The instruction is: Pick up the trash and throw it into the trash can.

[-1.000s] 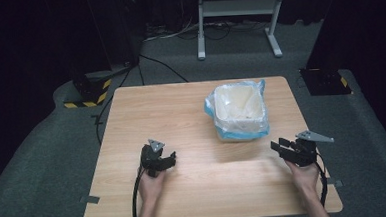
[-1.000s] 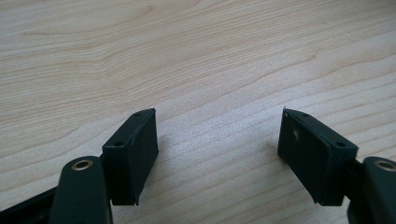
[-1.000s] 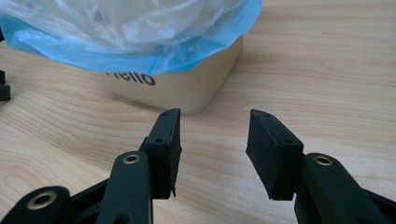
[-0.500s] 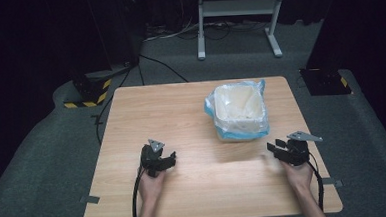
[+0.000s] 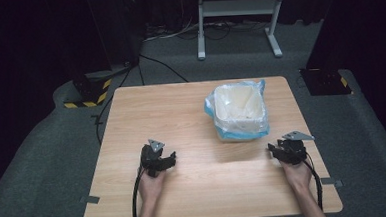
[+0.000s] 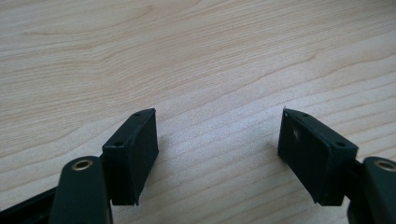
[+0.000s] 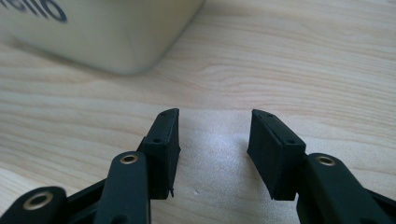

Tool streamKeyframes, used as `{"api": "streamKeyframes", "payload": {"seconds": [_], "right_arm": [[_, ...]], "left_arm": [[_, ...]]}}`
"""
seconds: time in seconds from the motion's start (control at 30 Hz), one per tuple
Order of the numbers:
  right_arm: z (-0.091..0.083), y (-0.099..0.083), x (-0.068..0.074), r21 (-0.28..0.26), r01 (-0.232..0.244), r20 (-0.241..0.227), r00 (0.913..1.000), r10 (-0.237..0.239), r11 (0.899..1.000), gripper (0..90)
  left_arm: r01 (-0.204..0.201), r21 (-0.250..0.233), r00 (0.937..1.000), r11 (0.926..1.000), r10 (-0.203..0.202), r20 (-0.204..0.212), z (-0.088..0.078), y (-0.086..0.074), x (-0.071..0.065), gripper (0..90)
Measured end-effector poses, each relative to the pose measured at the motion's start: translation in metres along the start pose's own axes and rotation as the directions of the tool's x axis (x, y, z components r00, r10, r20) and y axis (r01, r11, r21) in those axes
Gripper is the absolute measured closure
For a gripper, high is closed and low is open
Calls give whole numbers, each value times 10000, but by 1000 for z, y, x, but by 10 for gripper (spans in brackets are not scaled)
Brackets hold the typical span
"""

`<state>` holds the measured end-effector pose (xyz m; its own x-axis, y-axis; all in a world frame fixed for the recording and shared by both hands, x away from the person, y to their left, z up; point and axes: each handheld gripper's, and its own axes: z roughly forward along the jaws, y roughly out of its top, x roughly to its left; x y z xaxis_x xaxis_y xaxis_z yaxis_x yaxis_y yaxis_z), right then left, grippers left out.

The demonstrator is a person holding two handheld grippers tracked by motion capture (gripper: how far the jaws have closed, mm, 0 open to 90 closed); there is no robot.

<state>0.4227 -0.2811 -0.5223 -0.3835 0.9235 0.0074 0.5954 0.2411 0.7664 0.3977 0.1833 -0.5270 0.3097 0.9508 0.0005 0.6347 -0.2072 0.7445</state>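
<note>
Since the earlier frames, the right gripper (image 5: 278,148) has sunk toward the table (image 5: 181,114) and crept a little leftward, its jaws just opening wider with nothing between them; the left gripper (image 5: 167,159) has kept its place.

Starting at the left, the left gripper's jaws stand wide apart over bare wood, with grain alone in the gap (image 6: 217,135). Beyond and to the right of those jaws, and ahead and to the left of the right gripper's, stands one bin (image 5: 241,108): a cream, square-mouthed tub tapering downward, lined with a pale blue translucent bag (image 5: 232,133) whose rim bunches over the edge and hangs down the sides. In the right gripper view the bin's rounded lower corner (image 7: 116,42) sits just past the left jaw tip, bearing part of a dark printed word, apart from both pads. The right gripper's jaws (image 7: 214,140) are parted, gripping nothing.

Count: two grippers, one bin, one bag, one table.
</note>
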Motion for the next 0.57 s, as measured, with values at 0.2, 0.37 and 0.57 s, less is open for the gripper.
{"api": "streamKeyframes", "payload": {"seconds": [0.2,0.37,0.57], "right_arm": [[2,0,3,112,265,166,9995,-267,9996,468],[2,1,2,138,177,145,9997,-179,9997,451],[2,1,2,137,172,152,9997,-174,9998,450]], "left_arm": [[-24,18,10000,10000,24,4,0,0,0,284],[-22,17,10000,10000,22,-1,0,0,0,284],[-24,18,10000,10000,24,-1,0,0,0,284]]}}
